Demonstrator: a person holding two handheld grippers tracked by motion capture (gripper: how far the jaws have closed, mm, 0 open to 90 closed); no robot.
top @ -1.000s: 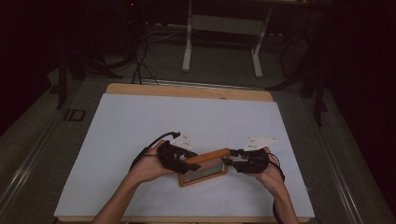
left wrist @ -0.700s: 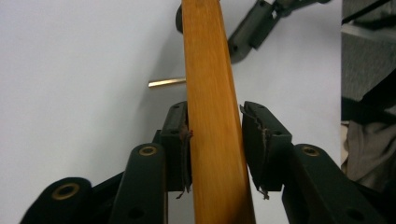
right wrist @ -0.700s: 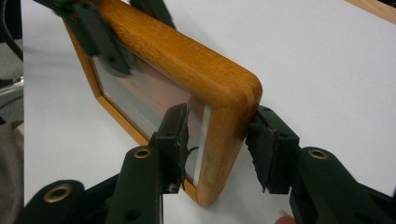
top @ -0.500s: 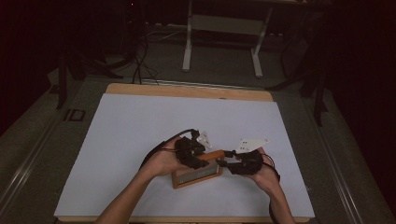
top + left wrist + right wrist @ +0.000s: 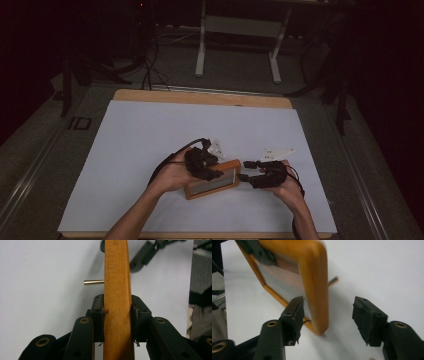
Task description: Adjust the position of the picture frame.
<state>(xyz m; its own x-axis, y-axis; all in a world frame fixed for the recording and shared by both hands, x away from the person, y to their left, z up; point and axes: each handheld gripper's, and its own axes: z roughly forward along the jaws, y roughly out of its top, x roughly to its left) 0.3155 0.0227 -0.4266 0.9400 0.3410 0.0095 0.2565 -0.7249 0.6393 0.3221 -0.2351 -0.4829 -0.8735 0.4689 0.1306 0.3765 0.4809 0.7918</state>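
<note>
A wooden picture frame (image 5: 212,181) with a glass pane stands tilted on the white table cover. My left gripper (image 5: 212,172) is shut on its upper rail; in the left gripper view both pads press the wood (image 5: 117,277) edge-on, and a small brass pin (image 5: 93,282) sticks out of one side. My right gripper (image 5: 243,171) sits at the frame's right end. Its jaws have just been opening. In the right gripper view the frame's corner (image 5: 314,277) lies between the spread jaws (image 5: 328,312), and neither pad presses on it.
The white cover (image 5: 150,135) lies on a wooden tabletop (image 5: 200,97). Beyond the far edge are a white stand (image 5: 237,30), cables and dark floor. Both forearms come in from the bottom edge.
The left gripper moved from the frame's left end onto its upper rail and closed on it. The right gripper's jaws spread off the frame's right end.
</note>
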